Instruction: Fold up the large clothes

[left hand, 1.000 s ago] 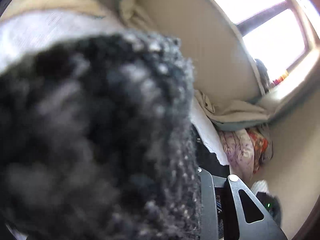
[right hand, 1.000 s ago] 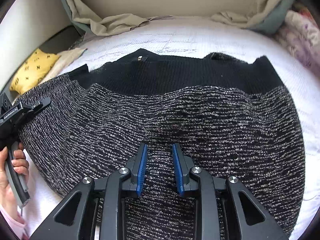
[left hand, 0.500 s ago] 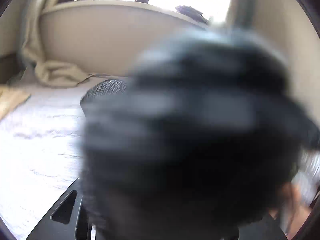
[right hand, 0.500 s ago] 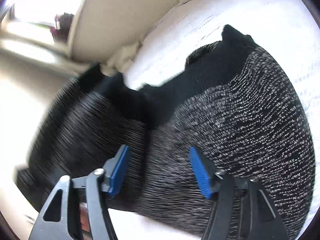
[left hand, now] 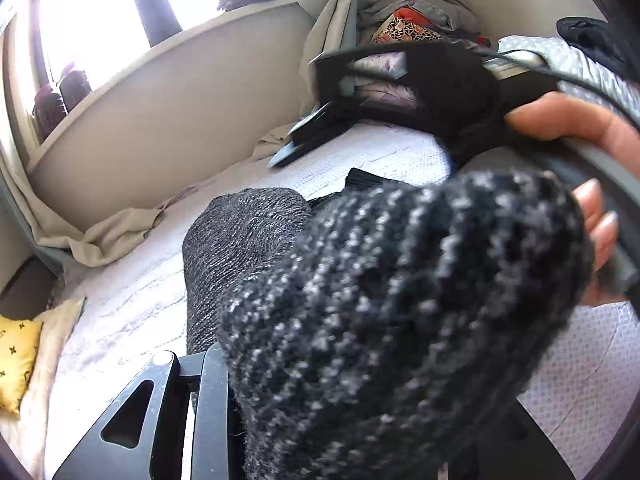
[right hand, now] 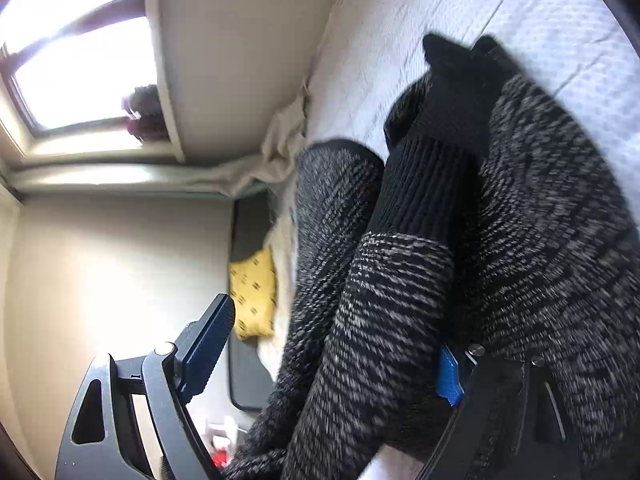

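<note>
A black-and-grey knit sweater [right hand: 540, 220] lies on the white bed [right hand: 440, 8], with one sleeve and its black ribbed cuff [right hand: 428, 192] folded over the body. My left gripper [left hand: 320, 380] is shut on a bunched part of the sweater [left hand: 400, 300], which covers its fingertips and fills the left wrist view. My right gripper [right hand: 328, 360] is rolled on its side and its jaws are opening wide. The sleeve hangs between them without being pinched. In the left wrist view, a hand [left hand: 576, 120] holds the right gripper [left hand: 304, 136], with black knit draped over it.
A yellow pillow [left hand: 16, 348] lies at the bed's left edge, also visible in the right wrist view [right hand: 254, 296]. Beige sheets [left hand: 112, 236] bunch along the padded wall under the bright window [left hand: 92, 12]. Folded clothes [left hand: 416, 20] are piled in the far corner.
The right jaws went from nearly shut over the flat sweater to wide apart, and that view rolled onto its side. The left gripper swung across the bed with the bunched knit, toward the right gripper.
</note>
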